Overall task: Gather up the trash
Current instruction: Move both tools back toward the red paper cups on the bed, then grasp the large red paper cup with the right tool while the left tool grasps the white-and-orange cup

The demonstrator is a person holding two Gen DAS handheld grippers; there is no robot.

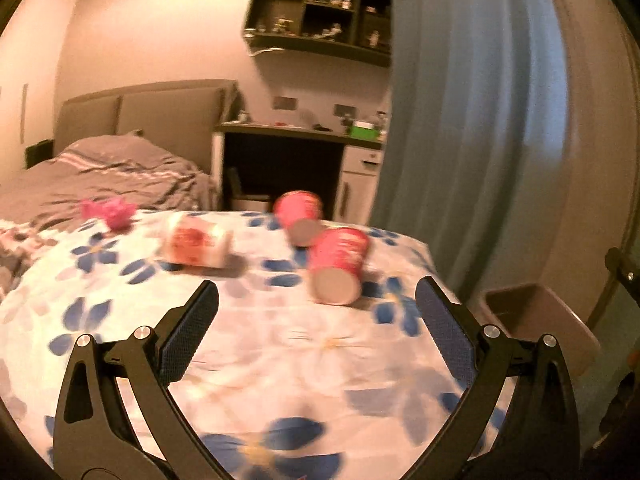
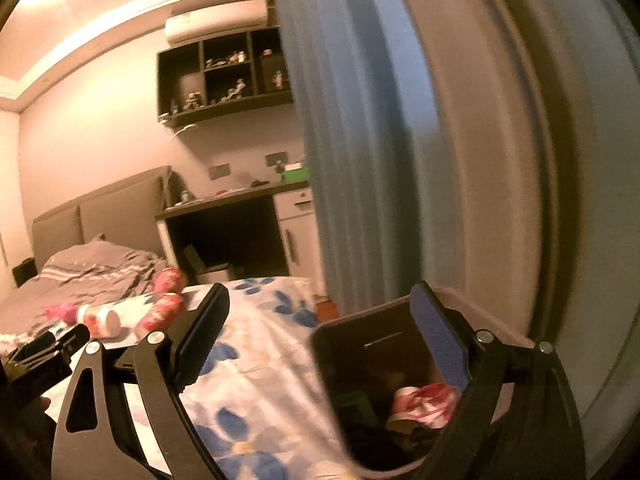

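the left gripper point(image 1: 316, 312) hangs over the flowered cloth point(image 1: 280, 360) with its fingers spread wide and nothing between them, and just past it the nearest pink cup point(image 1: 338, 266) lies on its side, long axis running away from me, base toward the gripper. beyond it a second pink cup point(image 1: 300, 214) lies the same way, a white and red cup point(image 1: 198, 246) lies crosswise to the left, and a crumpled pink scrap point(image 1: 108, 210) sits farthest left. the right gripper point(image 2: 320, 328) is also spread and empty, above the dark bin point(image 2: 340, 360) beside the table, where a red and white cup point(image 2: 420, 400) already lies on its side.
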